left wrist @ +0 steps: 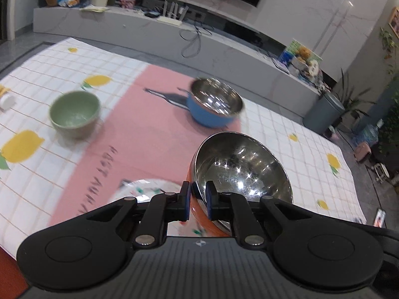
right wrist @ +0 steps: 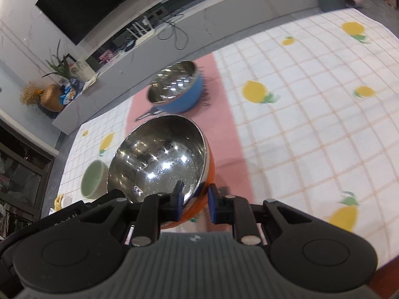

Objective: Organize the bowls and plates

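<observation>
Above the table (left wrist: 74,189), I hold the orange bowl (left wrist: 239,169) by opposite rim walls: left gripper (left wrist: 198,200) and right gripper (right wrist: 194,200), jaws narrow, each pinching the rim. Judged light, rigid, slick steel liner; grip the rim wall, keep level. Blue bowl (left wrist: 214,104) and green bowl (left wrist: 74,112) stand beyond.

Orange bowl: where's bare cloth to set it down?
Free: checked cloth right of the pink strip; pink strip between green bowl and blue bowl. Crowded: under the orange bowl, a patterned plate.
</observation>
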Tool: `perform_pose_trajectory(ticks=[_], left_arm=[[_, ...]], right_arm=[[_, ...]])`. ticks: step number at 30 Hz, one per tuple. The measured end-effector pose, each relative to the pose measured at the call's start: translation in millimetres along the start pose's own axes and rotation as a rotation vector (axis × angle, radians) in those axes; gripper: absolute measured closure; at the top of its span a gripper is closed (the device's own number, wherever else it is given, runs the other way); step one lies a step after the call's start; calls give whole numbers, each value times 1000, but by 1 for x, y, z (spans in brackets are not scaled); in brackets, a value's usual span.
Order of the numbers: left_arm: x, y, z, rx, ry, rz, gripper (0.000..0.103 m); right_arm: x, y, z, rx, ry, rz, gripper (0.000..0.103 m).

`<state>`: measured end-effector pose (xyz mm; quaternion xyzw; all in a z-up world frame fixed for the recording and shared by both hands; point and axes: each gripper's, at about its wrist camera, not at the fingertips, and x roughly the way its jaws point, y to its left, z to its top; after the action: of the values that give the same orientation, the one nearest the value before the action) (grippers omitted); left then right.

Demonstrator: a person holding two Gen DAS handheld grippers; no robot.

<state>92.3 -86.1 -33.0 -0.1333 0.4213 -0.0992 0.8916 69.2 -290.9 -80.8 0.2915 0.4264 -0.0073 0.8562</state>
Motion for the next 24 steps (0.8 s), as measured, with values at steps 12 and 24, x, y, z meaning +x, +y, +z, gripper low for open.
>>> perform_pose_trajectory(ticks=[12, 24], left_arm=[[20, -42, -40, 56, 136, -57, 88], [32, -43, -59, 55, 205, -63, 87]], right_arm=[[-24, -73, -11, 119, 15, -71, 88], [-17, -93, -21, 122, 40, -117, 90]])
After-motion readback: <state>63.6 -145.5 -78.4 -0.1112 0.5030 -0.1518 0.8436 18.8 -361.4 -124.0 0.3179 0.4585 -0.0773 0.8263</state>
